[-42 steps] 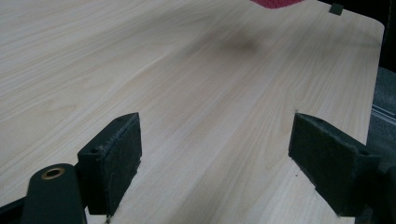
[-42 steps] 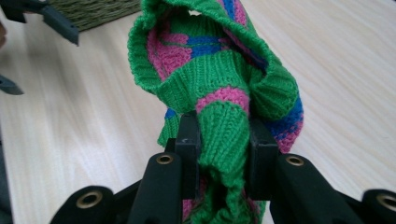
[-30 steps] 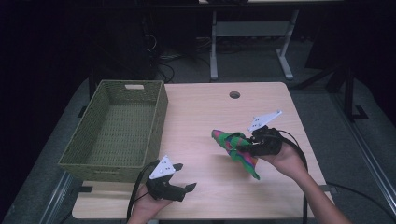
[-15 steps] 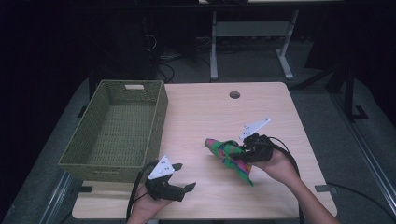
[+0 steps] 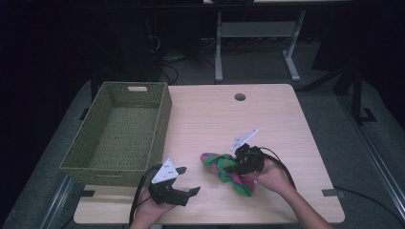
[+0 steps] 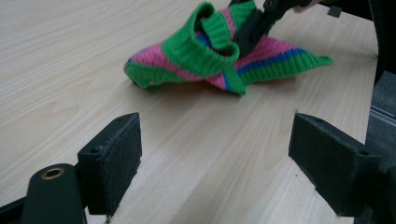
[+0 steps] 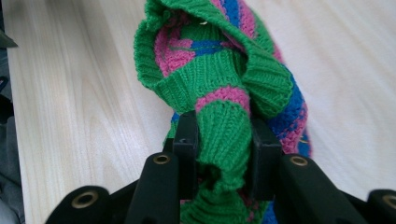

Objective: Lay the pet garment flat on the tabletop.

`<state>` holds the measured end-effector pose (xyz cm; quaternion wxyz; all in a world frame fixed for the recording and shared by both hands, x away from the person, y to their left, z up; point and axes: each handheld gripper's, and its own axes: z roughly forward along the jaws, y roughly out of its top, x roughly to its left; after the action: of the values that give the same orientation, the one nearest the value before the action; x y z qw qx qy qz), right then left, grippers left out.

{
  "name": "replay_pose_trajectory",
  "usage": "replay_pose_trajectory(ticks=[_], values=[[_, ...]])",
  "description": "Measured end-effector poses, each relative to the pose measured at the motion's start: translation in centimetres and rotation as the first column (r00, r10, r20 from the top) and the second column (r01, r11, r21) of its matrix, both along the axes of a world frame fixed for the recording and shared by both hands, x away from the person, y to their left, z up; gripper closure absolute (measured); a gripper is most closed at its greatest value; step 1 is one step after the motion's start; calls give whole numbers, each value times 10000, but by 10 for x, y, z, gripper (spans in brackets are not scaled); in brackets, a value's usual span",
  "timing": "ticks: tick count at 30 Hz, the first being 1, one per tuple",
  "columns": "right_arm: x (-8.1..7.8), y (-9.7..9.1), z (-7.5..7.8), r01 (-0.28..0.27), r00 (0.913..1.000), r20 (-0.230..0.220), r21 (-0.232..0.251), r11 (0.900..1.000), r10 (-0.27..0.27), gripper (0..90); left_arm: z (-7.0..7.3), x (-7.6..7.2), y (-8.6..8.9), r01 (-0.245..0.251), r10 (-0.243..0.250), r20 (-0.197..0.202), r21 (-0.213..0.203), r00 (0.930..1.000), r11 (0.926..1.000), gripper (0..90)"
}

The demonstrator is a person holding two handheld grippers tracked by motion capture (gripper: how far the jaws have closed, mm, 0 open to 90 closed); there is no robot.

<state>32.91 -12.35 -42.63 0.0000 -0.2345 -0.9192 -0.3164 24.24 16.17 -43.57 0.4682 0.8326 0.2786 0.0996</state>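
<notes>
Right gripper view: right gripper pinches knit sock; high view adds basket, left gripper wide.

A light wooden table is set on grey floor. At twelve o'clock, a white metal frame is seen against dark surroundings.

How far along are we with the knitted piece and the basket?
Done: the right gripper is clamped on a fold of the striped knitted piece, which lies on the table. In hand: that grip, low over the tabletop. Left, probably: getting the piece into the woven basket, which has nothing in it. The left gripper waits open, facing the piece.
</notes>
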Motion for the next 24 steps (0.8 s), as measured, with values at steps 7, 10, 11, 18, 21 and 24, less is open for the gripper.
replay_pose_trajectory(ticks=[7, 10, 11, 18, 21, 24], values=[[1, 8, -11, -181, 9993, -328, -21, 9998, 180, 649, 0, 0, -1, 44, -44, -2, 28, 10000, 10000, 169], [0, 11, -14, -114, 9987, -505, -74, 9999, 110, 628, 0, 0, -1, 24, -24, -14, 8, 10000, 10000, 169], [0, 13, -14, -14, 9976, -691, -67, 10000, 9, 615, 0, 0, -1, 7, -7, -21, -24, 10000, 10000, 169], [-3, 20, -21, -7, 9960, -891, -89, 10000, -1, 507, 0, 0, 0, -6, 6, -17, 0, 10000, 10000, 169], [-2, 21, -22, -28, 9938, -1114, 71, 10000, 36, 462, 0, 0, -1, 28, -28, 1, 31, 10000, 10000, 169], [-3, 22, -22, -156, 9935, -1130, 81, 9998, 164, 425, 0, 0, -1, 39, -39, 13, 28, 10000, 10000, 169]])
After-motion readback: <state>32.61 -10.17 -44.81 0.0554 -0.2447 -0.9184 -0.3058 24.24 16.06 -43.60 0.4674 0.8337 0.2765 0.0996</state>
